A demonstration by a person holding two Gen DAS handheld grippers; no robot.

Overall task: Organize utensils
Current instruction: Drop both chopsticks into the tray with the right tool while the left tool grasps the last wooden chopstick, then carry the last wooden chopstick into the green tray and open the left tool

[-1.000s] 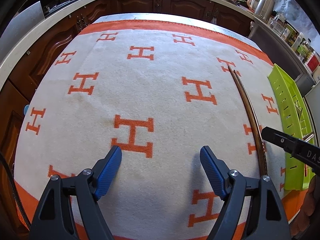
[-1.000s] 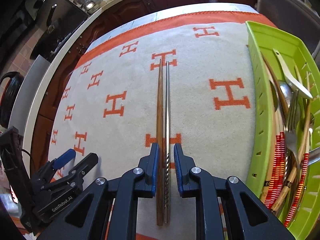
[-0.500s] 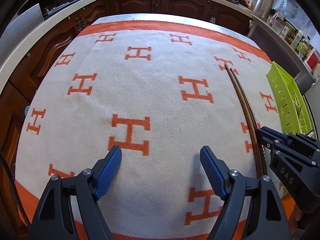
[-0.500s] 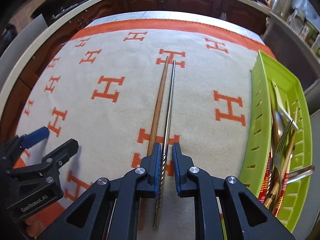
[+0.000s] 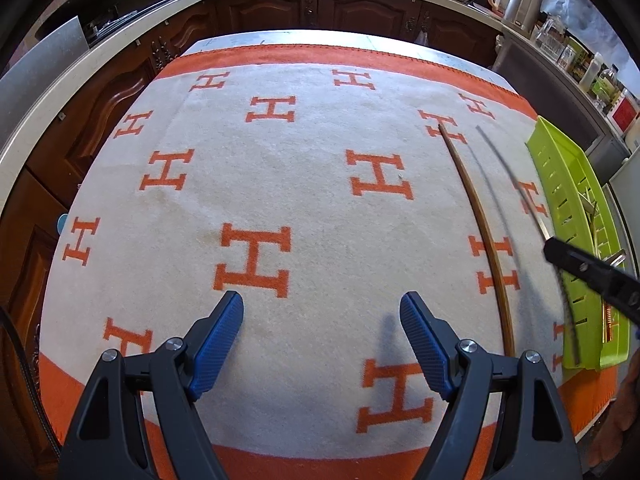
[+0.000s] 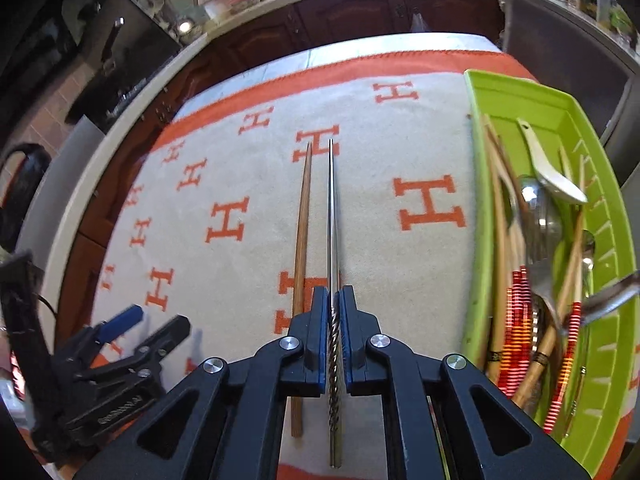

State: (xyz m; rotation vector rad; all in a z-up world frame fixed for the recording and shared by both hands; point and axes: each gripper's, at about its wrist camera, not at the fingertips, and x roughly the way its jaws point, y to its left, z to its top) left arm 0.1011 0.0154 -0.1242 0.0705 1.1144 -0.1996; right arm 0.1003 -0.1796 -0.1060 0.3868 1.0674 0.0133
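My right gripper point(image 6: 333, 292) is closing its jaws on a twisted-handle metal chopstick point(image 6: 331, 208), pads pressed against it. The chopstick points away from me and is raised off the cloth; in the left wrist view the metal chopstick point(image 5: 516, 184) is blurred and casts a shadow beside it. A wooden chopstick point(image 6: 302, 220) lies flat on the cloth just left of it, free of the pads. The same wooden chopstick point(image 5: 482, 232) lies to the right of my left gripper point(image 5: 322, 312), which hangs open over bare cloth with nothing between its fingers.
A green slotted tray point(image 6: 478, 240) at the table's right edge holds spoons, forks and several red-striped chopsticks. A white cloth point(image 5: 280, 184) with orange H marks covers the table. Dark wooden cabinets and a countertop surround it.
The right gripper's jaws closed on the metal chopstick and lifted it off the cloth, away from the wooden one. The left gripper stayed open and still.
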